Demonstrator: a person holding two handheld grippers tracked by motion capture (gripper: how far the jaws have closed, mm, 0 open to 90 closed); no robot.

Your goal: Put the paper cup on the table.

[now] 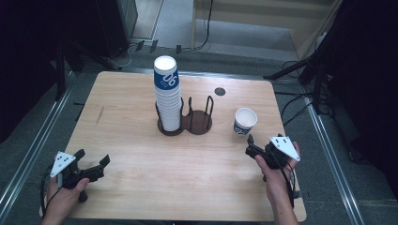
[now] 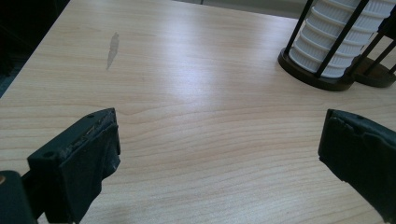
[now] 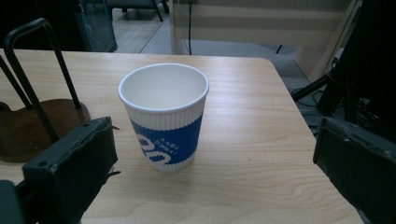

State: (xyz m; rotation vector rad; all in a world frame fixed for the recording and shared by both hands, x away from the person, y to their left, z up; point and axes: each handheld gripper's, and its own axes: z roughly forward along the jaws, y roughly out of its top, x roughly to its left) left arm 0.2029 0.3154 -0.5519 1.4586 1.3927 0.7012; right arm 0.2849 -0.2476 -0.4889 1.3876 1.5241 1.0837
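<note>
A tall stack of white and blue paper cups (image 1: 167, 93) stands in the left slot of a dark two-slot holder (image 1: 199, 123) at the table's middle. One single cup (image 1: 245, 121) stands upright to the holder's right. My right gripper (image 1: 248, 145) is open just in front of it. In the right gripper view that cup (image 3: 163, 116) stands empty ahead of the spread jaws of my right gripper (image 3: 215, 163), untouched. My left gripper (image 1: 93, 156) hovers open near the front left edge. In the left gripper view, my left gripper (image 2: 219, 154) holds nothing, and the stack (image 2: 336, 42) is far right.
The holder's right slot (image 3: 37, 126) is empty between its black wire posts. A small dark disc (image 1: 219, 91) sits in the tabletop behind the holder, and a grey smear (image 2: 112, 49) marks the left side. Cables and stand legs (image 1: 300, 70) lie beyond the right edge.
</note>
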